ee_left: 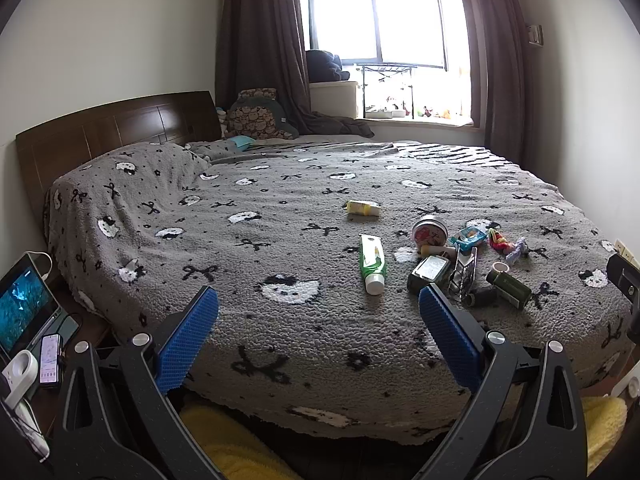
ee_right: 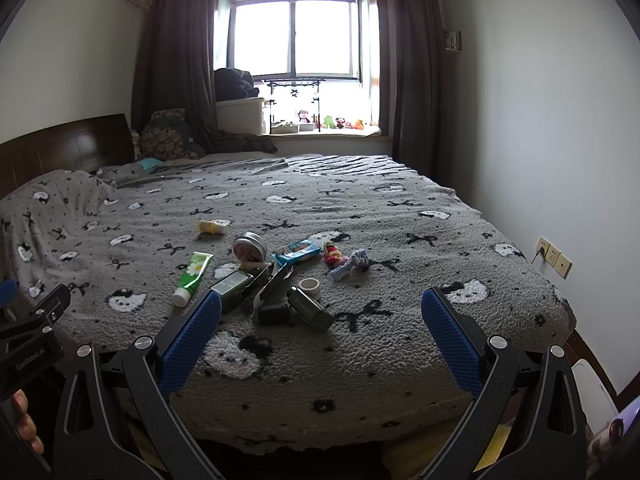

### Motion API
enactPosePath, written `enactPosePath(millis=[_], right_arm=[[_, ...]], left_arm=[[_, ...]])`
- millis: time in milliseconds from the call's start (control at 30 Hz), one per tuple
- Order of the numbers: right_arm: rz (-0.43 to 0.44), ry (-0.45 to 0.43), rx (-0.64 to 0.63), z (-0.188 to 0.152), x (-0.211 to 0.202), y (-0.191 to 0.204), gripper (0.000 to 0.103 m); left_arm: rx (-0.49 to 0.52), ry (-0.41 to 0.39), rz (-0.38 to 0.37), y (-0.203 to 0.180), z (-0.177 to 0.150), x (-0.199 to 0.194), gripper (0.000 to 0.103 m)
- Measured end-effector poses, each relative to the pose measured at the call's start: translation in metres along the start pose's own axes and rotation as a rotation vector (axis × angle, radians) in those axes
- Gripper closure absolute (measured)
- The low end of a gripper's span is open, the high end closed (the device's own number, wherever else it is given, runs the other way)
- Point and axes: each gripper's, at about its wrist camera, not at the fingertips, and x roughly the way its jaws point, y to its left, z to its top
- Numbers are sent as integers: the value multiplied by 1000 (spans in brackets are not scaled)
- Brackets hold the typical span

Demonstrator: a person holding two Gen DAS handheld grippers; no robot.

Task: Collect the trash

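Note:
A cluster of small items lies on the grey patterned bed (ee_left: 280, 200): a green tube (ee_left: 373, 262), a small yellow-white tube (ee_left: 363, 208), a round tin (ee_left: 430, 234), a blue snack wrapper (ee_left: 469, 236), dark green bottles (ee_left: 509, 288) and a silvery wrapper (ee_left: 464, 274). In the right wrist view the green tube (ee_right: 192, 278), tin (ee_right: 250, 247), blue wrapper (ee_right: 297, 251) and dark bottle (ee_right: 312, 308) lie just beyond the fingers. My left gripper (ee_left: 318, 300) is open and empty at the bed's near edge. My right gripper (ee_right: 320, 304) is open and empty, near the cluster.
A tablet (ee_left: 24, 304) and phone (ee_left: 50, 360) sit on a nightstand at left. A wooden headboard (ee_left: 120, 124) and pillows are at the far left. A window sill with toys (ee_right: 324, 124) is at the back. Wall sockets (ee_right: 554, 256) are at right.

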Motion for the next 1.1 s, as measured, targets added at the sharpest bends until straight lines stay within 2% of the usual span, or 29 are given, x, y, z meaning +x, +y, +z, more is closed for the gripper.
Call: enactPosePath(millis=[433, 567, 700, 967, 1100], right_arm=[[40, -8, 10, -9, 9, -1, 3], [60, -12, 20, -13, 16, -6, 3], [40, -13, -11, -20, 28, -6, 3], [66, 93, 17, -44, 79, -12, 3], [70, 126, -7, -52, 104, -12, 3]], left_arm=[[10, 1, 7, 10, -5, 5, 8], [39, 7, 28, 5, -10, 17, 8], [33, 24, 3, 4, -17, 36, 8], [40, 76, -45, -5, -32, 77, 8], [82, 100, -51, -15, -37, 95, 8]])
